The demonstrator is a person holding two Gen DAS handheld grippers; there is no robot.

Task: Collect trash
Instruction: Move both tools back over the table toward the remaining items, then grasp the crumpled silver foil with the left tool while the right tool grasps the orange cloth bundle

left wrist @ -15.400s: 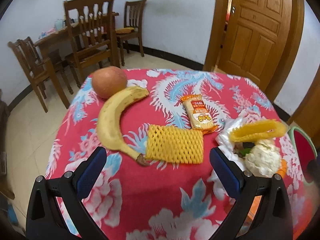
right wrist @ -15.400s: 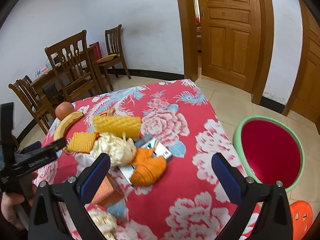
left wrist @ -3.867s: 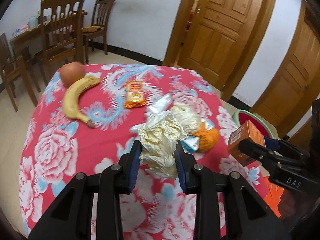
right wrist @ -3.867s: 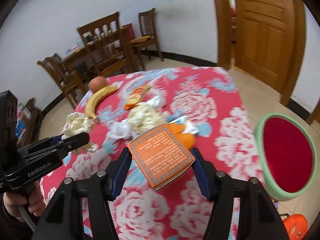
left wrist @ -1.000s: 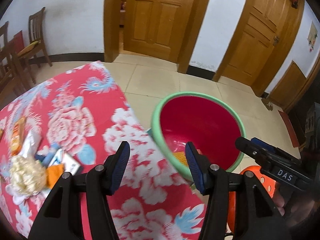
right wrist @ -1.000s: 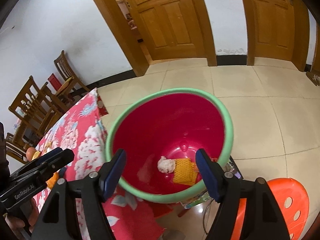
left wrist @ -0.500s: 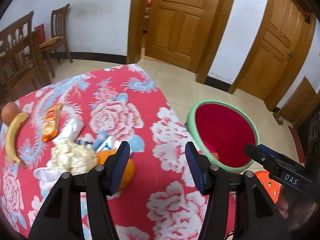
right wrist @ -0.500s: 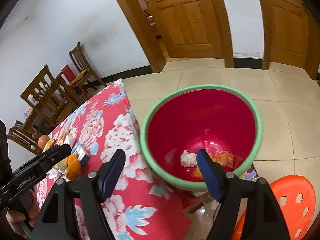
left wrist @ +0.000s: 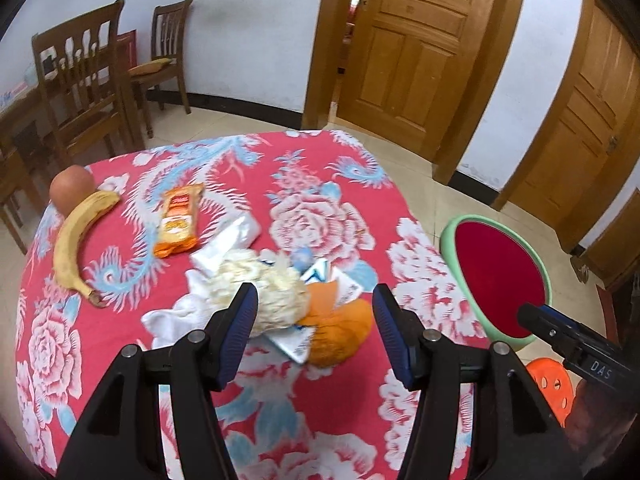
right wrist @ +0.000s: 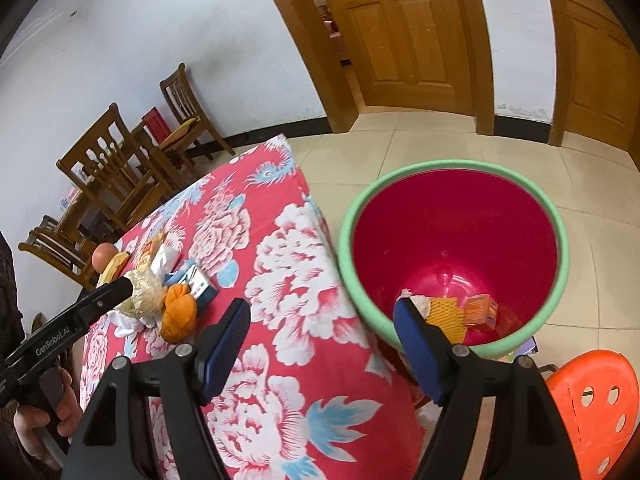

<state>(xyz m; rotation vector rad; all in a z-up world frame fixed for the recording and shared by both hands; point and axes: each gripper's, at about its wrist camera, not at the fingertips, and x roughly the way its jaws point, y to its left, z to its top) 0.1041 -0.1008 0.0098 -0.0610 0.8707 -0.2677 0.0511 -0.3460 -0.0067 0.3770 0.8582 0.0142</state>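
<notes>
The remaining trash pile, a crumpled cream wrapper with orange peel and torn packets beside it, lies on the floral tablecloth directly ahead of the left gripper, whose fingers are spread and empty. This makes the left hand much the nearer. The right gripper, also spread and empty, hovers by the red bin, which holds a yellow foam net, an orange carton and a pale wad.
</notes>
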